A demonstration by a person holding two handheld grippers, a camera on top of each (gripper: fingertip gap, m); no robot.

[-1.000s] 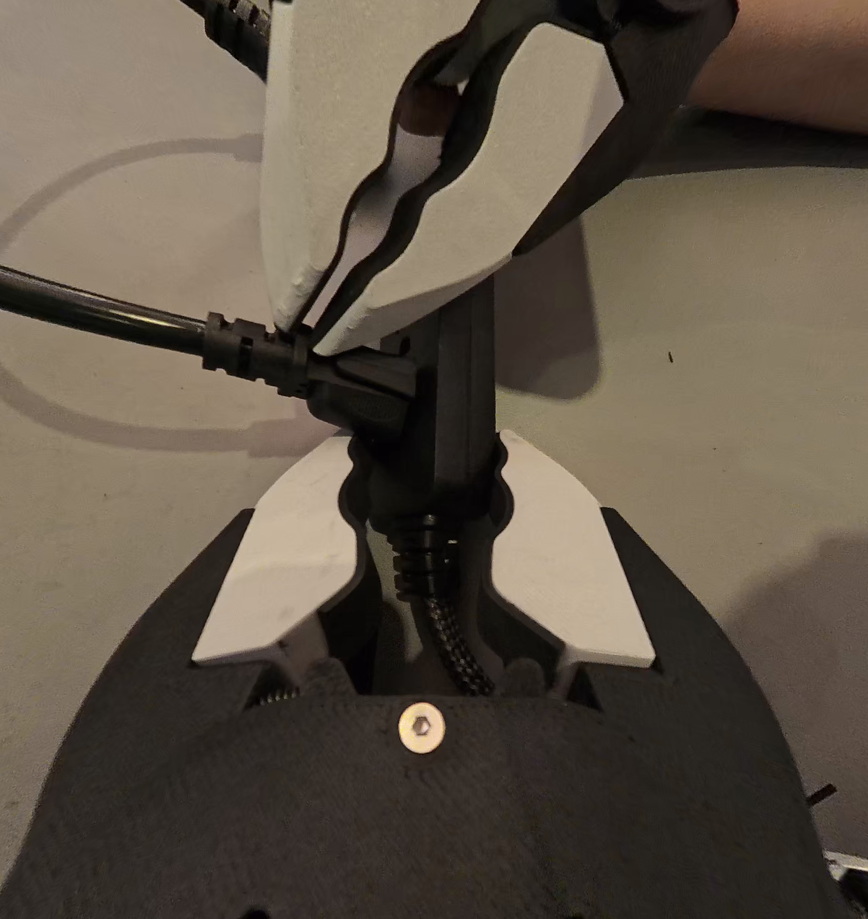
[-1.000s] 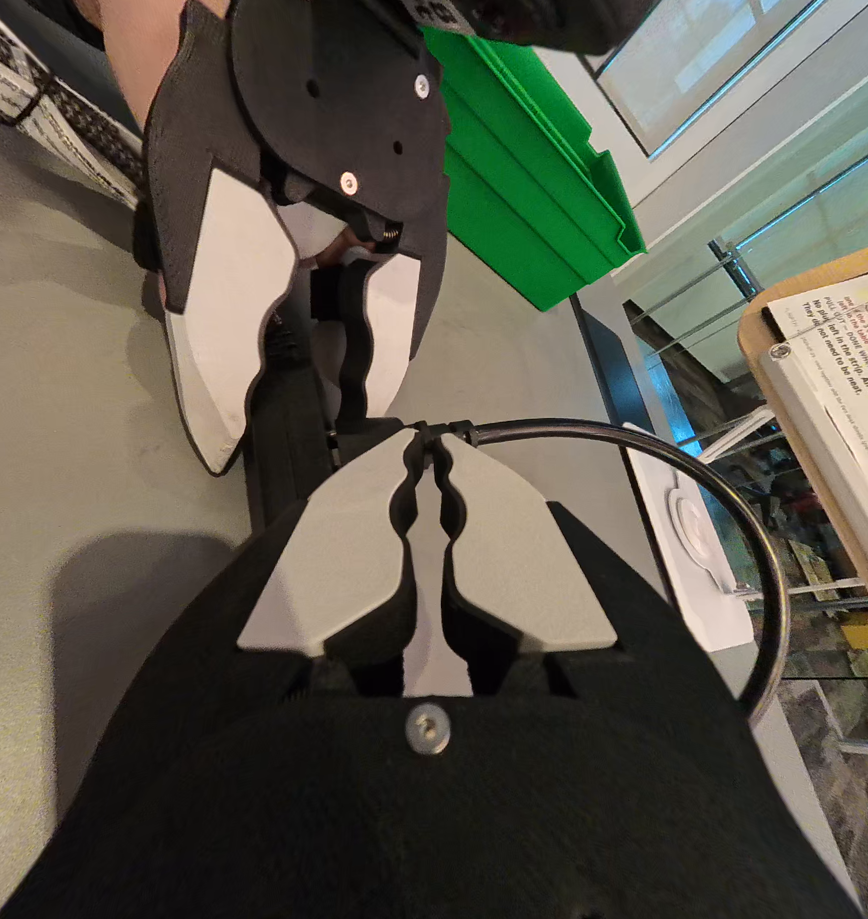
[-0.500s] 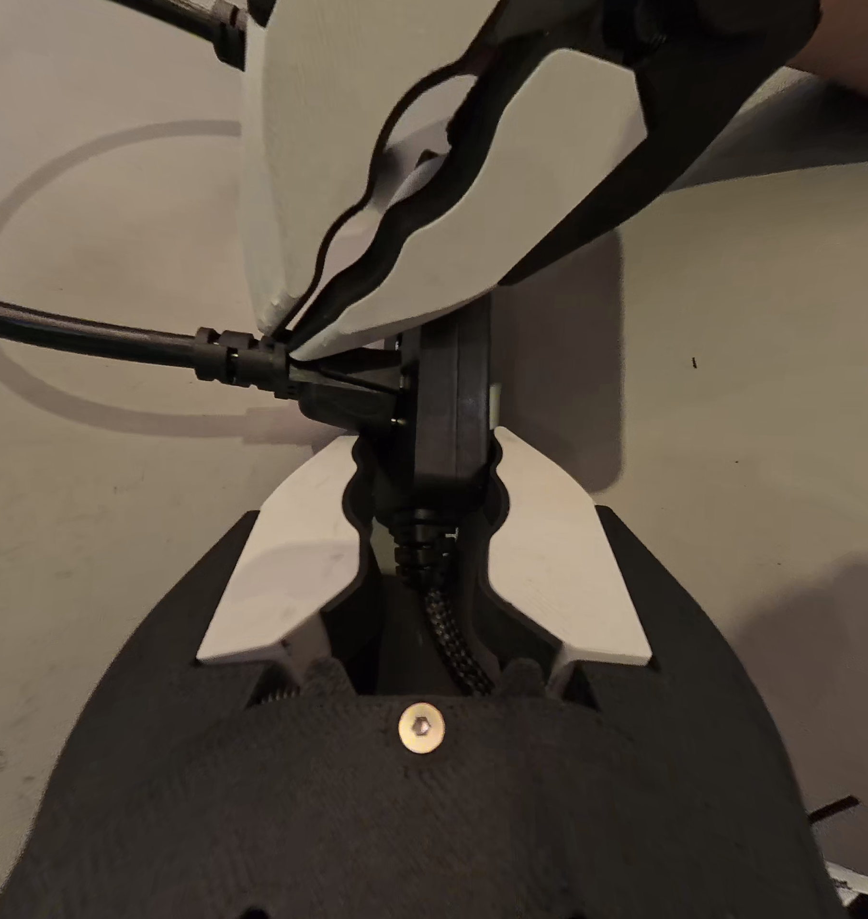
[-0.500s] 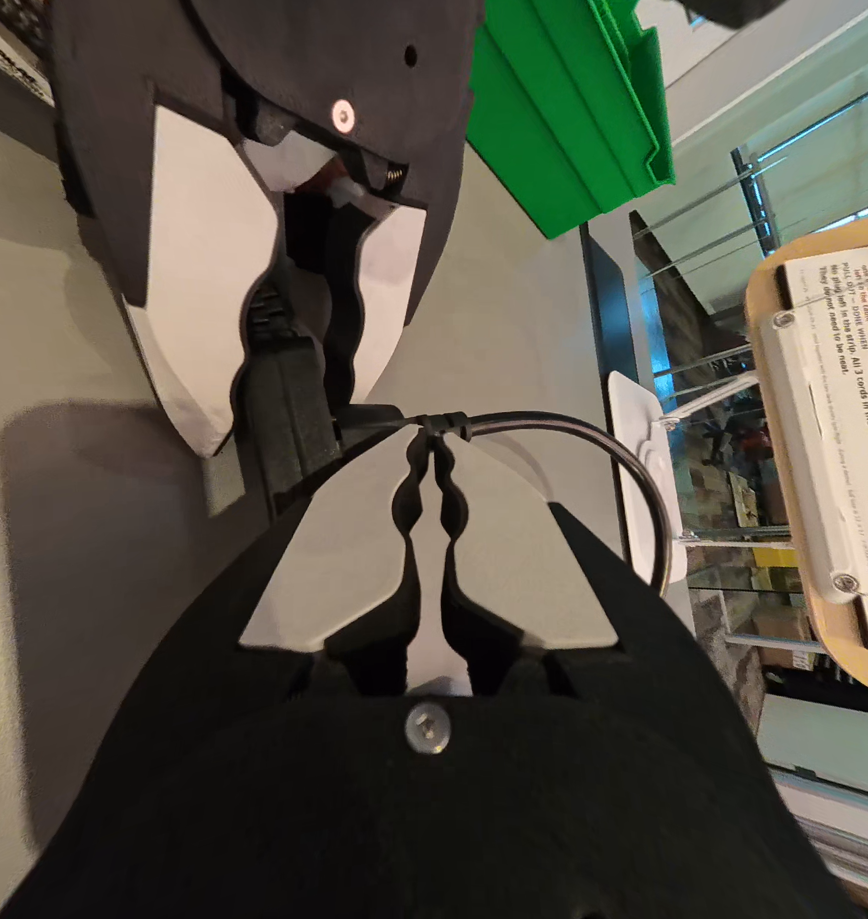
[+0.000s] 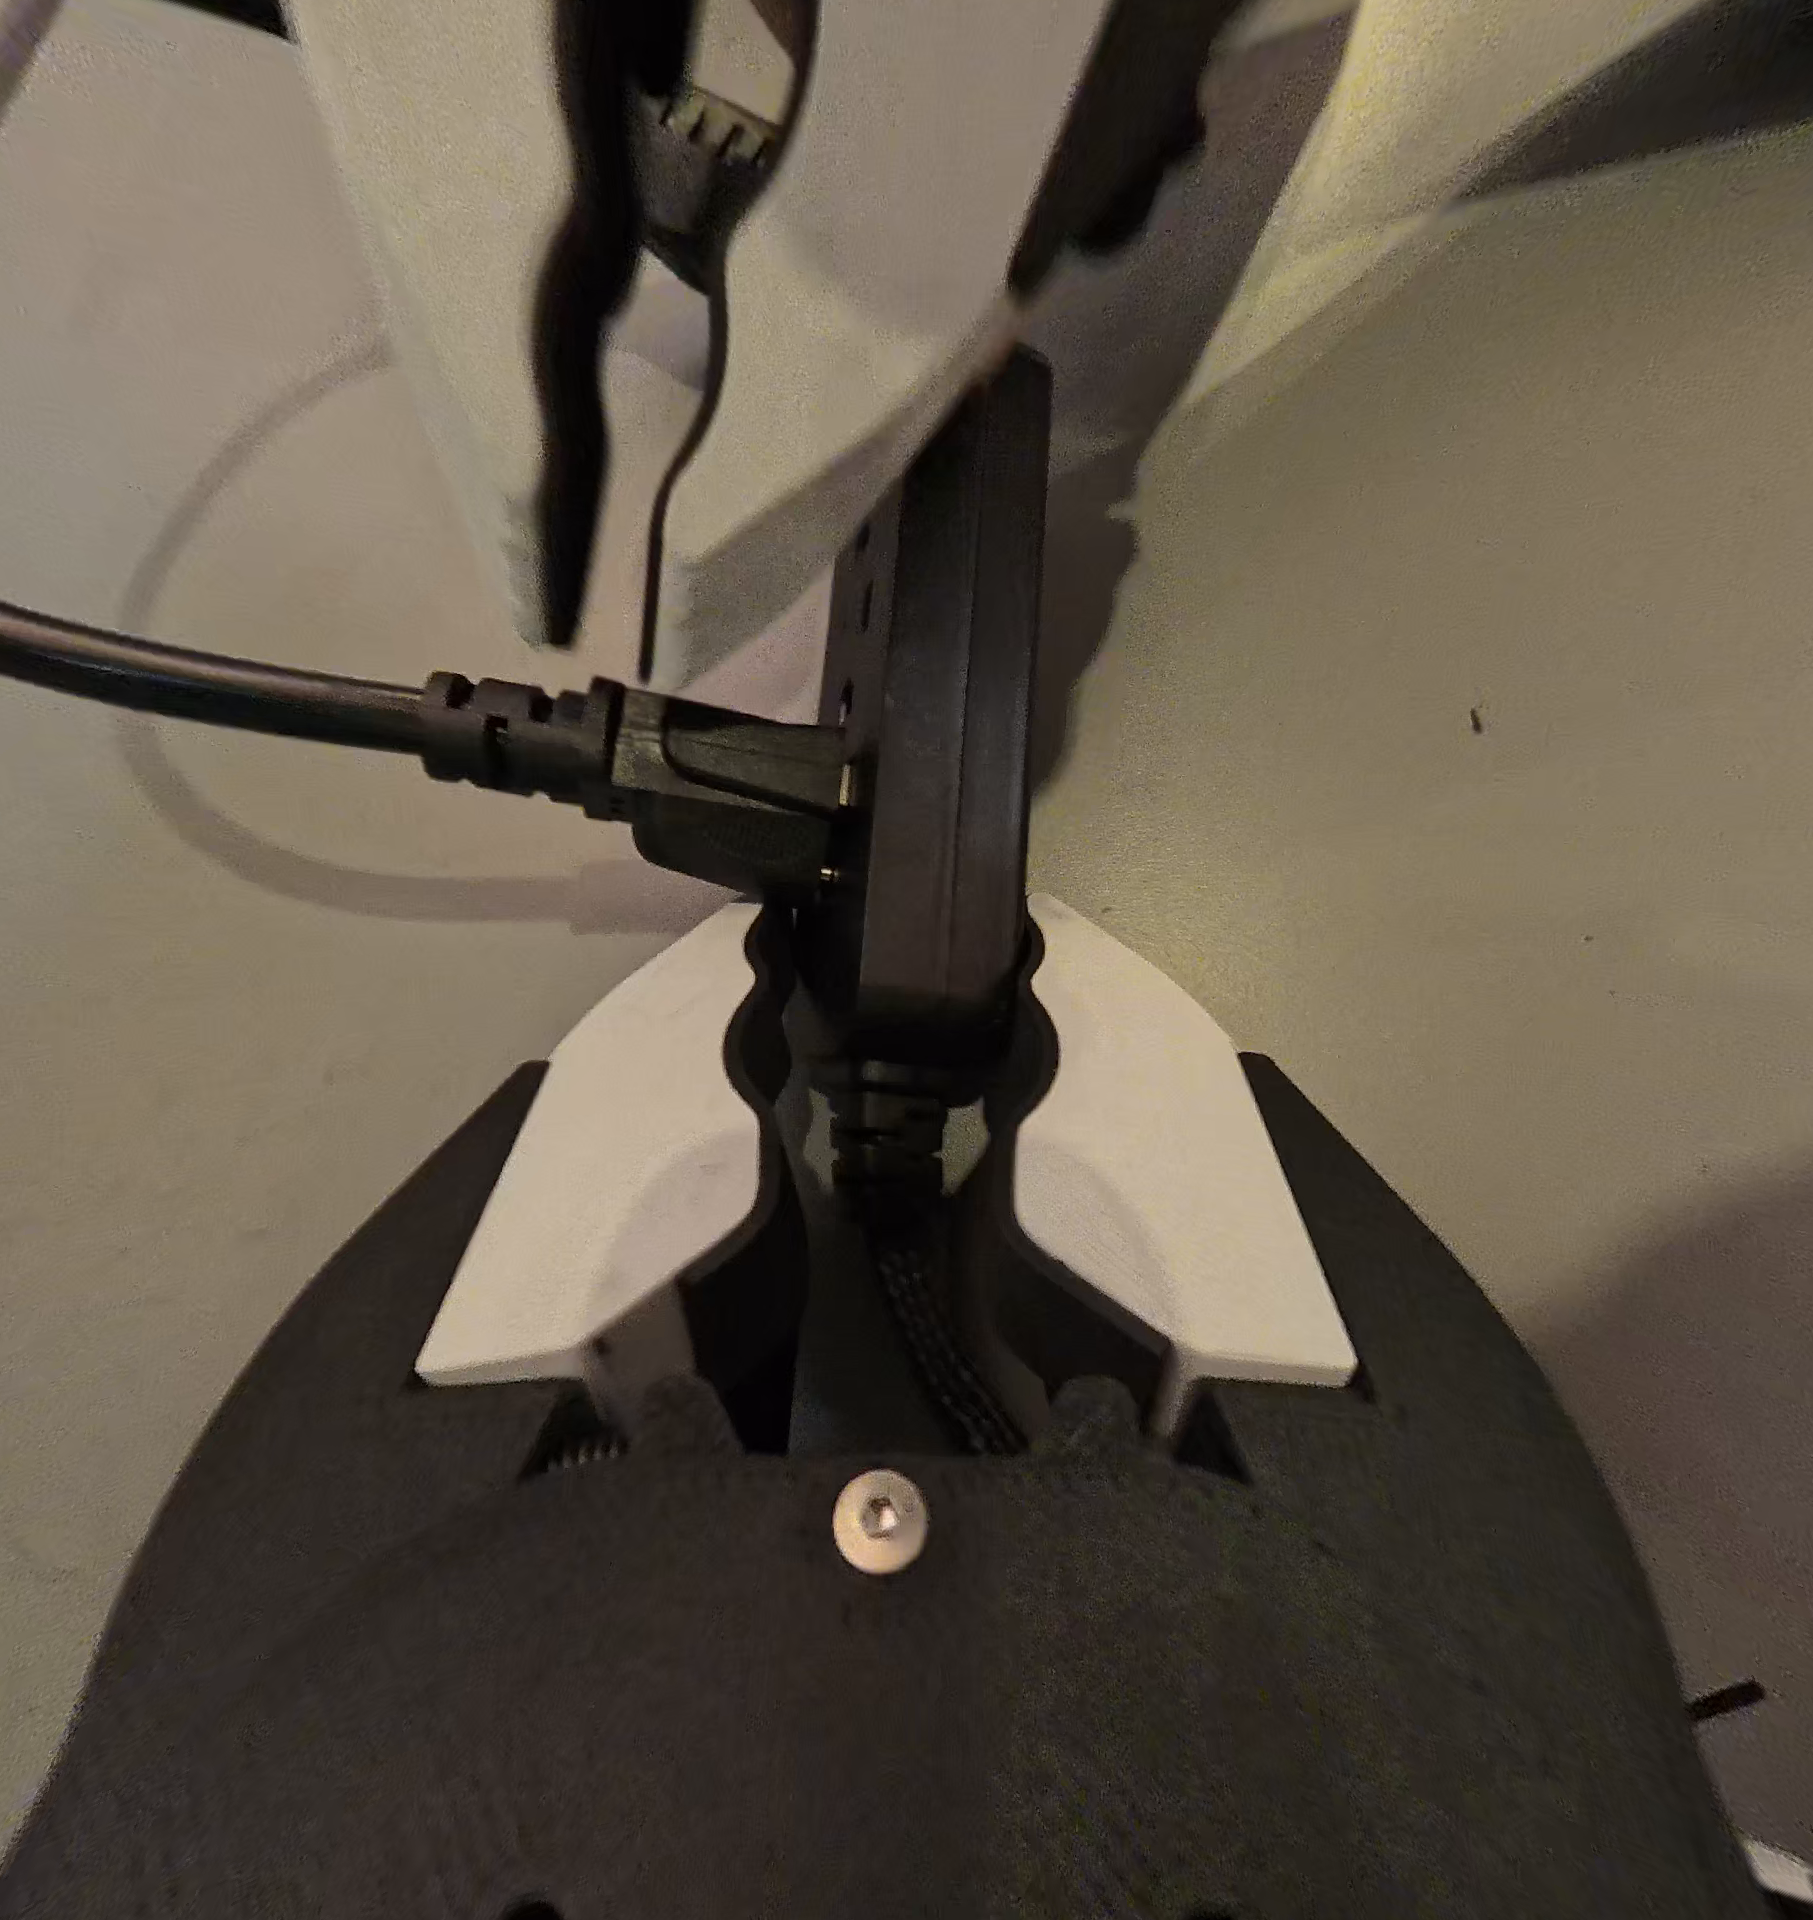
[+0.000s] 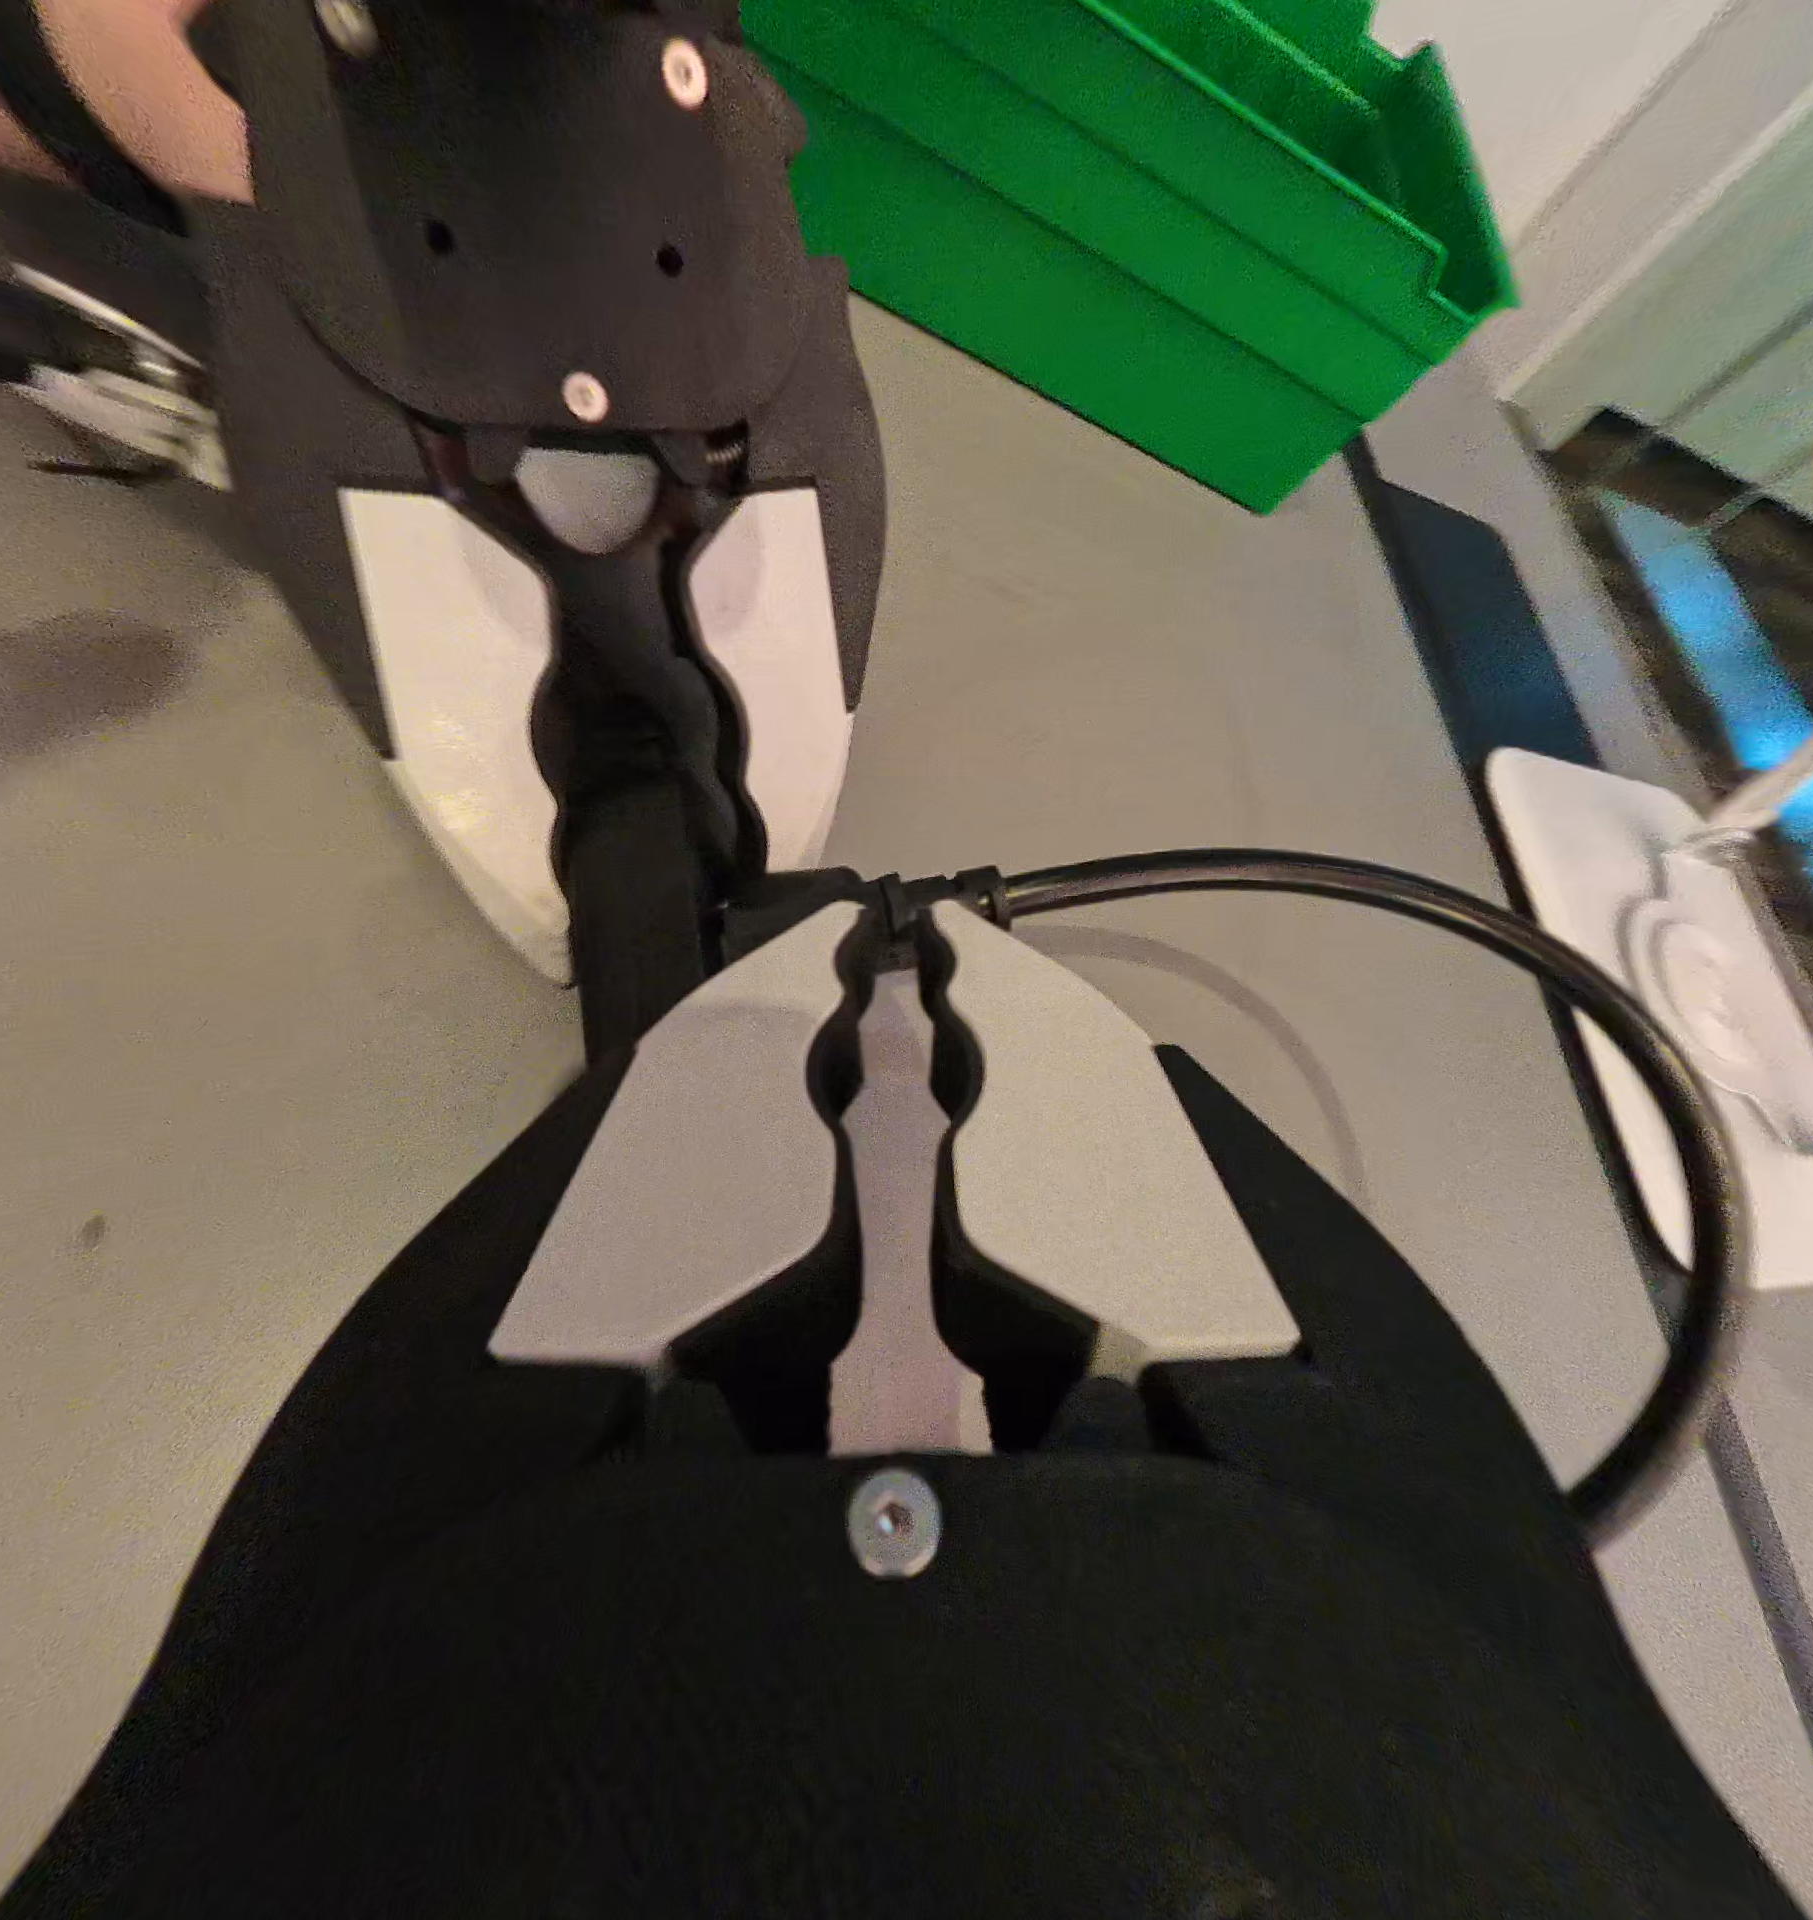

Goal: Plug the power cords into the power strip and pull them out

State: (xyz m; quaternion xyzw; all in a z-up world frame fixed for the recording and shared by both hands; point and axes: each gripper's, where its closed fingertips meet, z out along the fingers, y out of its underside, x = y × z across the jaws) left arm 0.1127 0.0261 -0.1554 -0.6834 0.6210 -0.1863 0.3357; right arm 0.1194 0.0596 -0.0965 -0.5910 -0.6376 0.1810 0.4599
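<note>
My left gripper (image 5: 891, 935) is shut on the near end of a black power strip (image 5: 943, 675), which stands on its edge with the sockets facing left. A black plug (image 5: 736, 790) sits in the nearest socket, with a sliver of its prongs showing. Its power cord (image 5: 206, 675) runs off to the left. My right gripper (image 6: 894, 920) is nearly closed, and its tips pinch the plug's ribbed neck from above. In the left wrist view the right gripper (image 5: 606, 649) is blurred. In the right wrist view the power cord (image 6: 1401, 904) loops to the right, and the left gripper (image 6: 663, 862) holds the power strip (image 6: 627, 935).
A green bin (image 6: 1141, 239) stands behind the grippers on the grey table (image 6: 154, 1039). A white flat stand (image 6: 1660, 1039) lies at the table's right edge. A person's forearm (image 6: 8, 114) shows at the top left.
My right gripper has swung upright over the plug, with its tips still at the plug's neck. The plug is level in the socket. The left gripper and the strip have barely moved.
</note>
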